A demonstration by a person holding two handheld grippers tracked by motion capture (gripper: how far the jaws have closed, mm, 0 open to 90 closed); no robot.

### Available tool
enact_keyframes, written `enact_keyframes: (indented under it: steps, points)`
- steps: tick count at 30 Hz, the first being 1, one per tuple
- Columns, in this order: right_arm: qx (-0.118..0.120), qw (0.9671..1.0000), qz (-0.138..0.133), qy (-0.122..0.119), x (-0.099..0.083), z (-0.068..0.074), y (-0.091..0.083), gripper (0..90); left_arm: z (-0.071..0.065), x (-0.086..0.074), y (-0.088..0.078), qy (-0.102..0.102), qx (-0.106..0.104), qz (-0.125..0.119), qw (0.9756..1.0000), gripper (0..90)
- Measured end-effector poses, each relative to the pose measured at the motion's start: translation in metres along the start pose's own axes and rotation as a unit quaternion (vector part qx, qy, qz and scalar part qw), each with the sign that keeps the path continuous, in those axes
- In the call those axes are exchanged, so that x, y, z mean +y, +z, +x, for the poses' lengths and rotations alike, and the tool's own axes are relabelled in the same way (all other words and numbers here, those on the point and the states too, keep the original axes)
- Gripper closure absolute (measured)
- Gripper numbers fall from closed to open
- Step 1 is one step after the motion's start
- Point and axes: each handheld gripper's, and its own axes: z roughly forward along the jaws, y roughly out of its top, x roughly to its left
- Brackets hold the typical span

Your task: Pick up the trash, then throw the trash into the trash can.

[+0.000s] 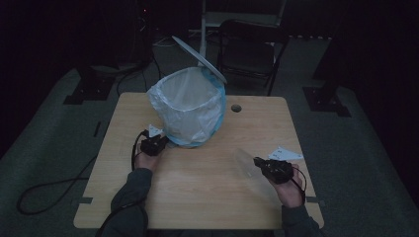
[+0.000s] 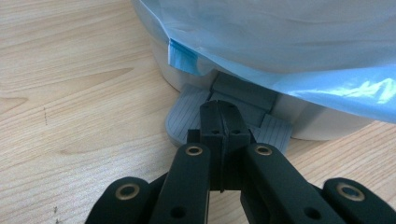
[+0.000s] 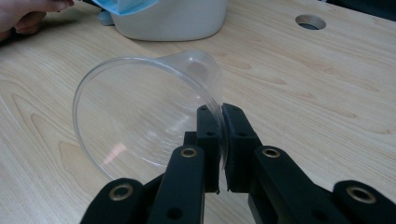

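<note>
Dim room, wood tabletop (image 1: pixel 197 192). Right tongs (image 3: pixel 220 112) pinch clear cup (image 3: pixel 140 112) by its rim near right edge; light, thin, probably crushable. Left tongs (image 2: pixel 218 108) closed empty on bin (image 1: pixel 190 106) pedal (image 2: pixel 187 114).

The left gripper (image 2: pixel 219 112) and the right gripper (image 3: pixel 220 116) are matte black, each with two flat-faced fingers (image 2: pixel 236 123) on angular link arms pinned by brass-ringed rivets. A pale grey three-cornered plate tops each body, and black cables trail back. The person wears dark grey long sleeves (image 1: pixel 132 185).
</note>
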Motion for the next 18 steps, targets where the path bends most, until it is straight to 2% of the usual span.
enact_keyframes:
  steps: [18]
  points:
    - [-0.003,1.0,-0.007,0.002,0.0068,0.0001,-0.0012,86.1,0.0001,0.0,0.0,-0.001,0.0,0.0,1.0,90.0]
